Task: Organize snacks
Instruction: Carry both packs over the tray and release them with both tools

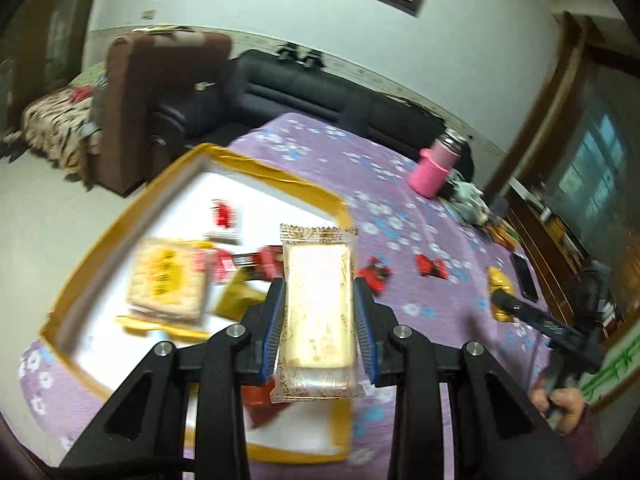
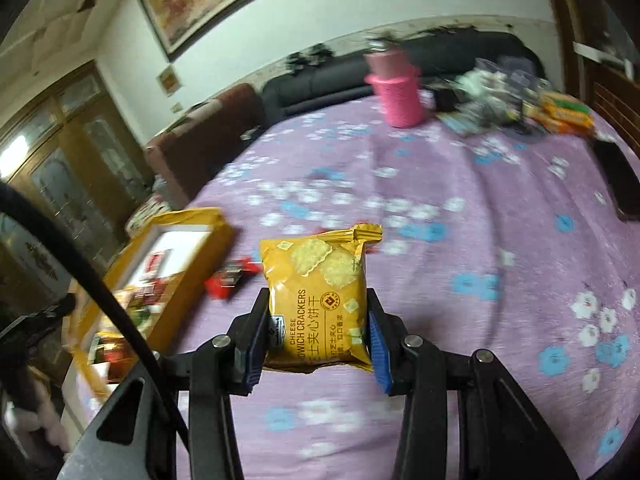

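My left gripper is shut on a clear-wrapped pale biscuit pack and holds it above the near right part of a white box with yellow-taped rim. Inside the box lie a cracker pack, red snack packets and a gold packet. My right gripper is shut on a yellow cheese sandwich cracker pack above the purple floral tablecloth, right of the box. Red packets lie loose on the cloth.
A pink cup stands at the table's far side, also in the right wrist view. Clutter and snack packs lie at the far right, with a black phone. A dark sofa and brown armchair stand behind.
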### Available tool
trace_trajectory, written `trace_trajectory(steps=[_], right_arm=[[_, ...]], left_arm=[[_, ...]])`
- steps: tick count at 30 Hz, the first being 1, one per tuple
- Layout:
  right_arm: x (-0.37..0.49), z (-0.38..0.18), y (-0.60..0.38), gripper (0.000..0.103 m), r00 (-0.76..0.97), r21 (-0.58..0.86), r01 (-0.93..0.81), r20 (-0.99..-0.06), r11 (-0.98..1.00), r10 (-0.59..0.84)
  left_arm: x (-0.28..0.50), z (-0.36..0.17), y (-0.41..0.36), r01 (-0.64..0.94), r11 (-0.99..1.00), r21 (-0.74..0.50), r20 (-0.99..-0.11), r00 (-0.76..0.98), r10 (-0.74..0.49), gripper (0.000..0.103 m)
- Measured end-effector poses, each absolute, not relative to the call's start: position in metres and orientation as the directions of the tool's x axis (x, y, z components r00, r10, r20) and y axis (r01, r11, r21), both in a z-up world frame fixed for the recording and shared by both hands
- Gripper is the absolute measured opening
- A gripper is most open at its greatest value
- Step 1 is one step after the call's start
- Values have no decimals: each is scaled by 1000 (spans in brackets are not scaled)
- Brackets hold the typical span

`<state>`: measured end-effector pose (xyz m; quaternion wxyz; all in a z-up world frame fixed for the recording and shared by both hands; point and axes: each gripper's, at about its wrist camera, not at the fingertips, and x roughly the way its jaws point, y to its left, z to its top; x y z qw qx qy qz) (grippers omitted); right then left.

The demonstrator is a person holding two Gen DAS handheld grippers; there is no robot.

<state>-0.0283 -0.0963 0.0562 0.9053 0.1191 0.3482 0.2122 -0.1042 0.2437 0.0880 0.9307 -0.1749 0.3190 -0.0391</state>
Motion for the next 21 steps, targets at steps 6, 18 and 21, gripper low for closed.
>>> trace_trajectory(steps=[6,18,21], right_arm=[[-36,77,-10,43,580,318,-450,-606,834,544],[-8,44,135,43,427,238,-567,-734,789,528],[-1,32,146,43,415,233,-558,-753,797,510]], left_arm=[[-109,77,280,-102,932,-347,-592,795,-133,35],[-61,56,312,-137,934,-329,-668,734,-127,36],[-59,50,317,-135,927,-351,-673,725,-149,40]])
